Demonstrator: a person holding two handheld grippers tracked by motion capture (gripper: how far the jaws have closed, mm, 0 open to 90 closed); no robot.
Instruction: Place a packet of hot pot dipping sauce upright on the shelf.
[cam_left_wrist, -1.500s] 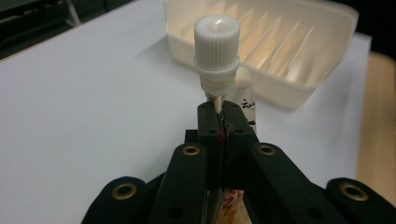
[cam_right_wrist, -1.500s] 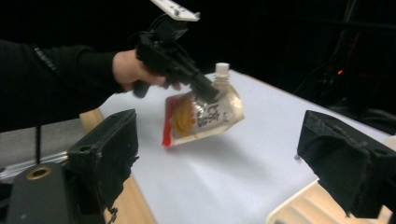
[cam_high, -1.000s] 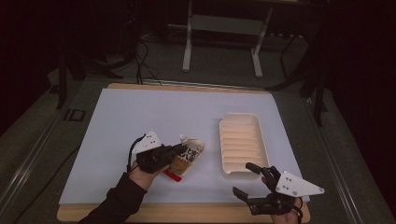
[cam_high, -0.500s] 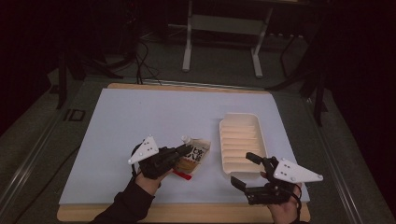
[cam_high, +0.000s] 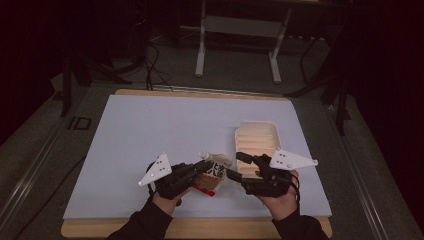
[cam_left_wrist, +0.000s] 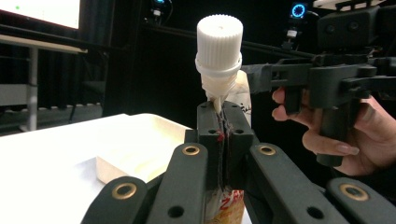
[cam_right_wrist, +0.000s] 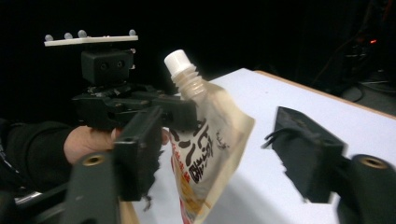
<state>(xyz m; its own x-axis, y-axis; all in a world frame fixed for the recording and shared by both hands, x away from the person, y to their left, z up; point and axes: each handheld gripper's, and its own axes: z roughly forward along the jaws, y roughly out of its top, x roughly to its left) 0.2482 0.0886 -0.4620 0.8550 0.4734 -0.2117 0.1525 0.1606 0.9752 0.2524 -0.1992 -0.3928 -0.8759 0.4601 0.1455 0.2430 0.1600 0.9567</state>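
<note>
High view: your left gripper (cam_high: 197, 172) holds the cream printed spouted pouch (cam_high: 214, 171) at lower centre, beside the ridged white plastic tray (cam_high: 257, 136). Left gripper view: its jaws are pinched tight on the pouch's edge, just under the white ribbed screw cap (cam_left_wrist: 219, 32). Right gripper view: your right gripper (cam_right_wrist: 219, 154) gapes wide, empty — the pouch sits between its jaws. That thin-edge grip could slip if you twist the cap hard.

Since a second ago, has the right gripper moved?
Yes. In the high view the right gripper has travelled left and away from the person, from beyond the white tray's near right corner to beside the pouch held in the left gripper.
</note>
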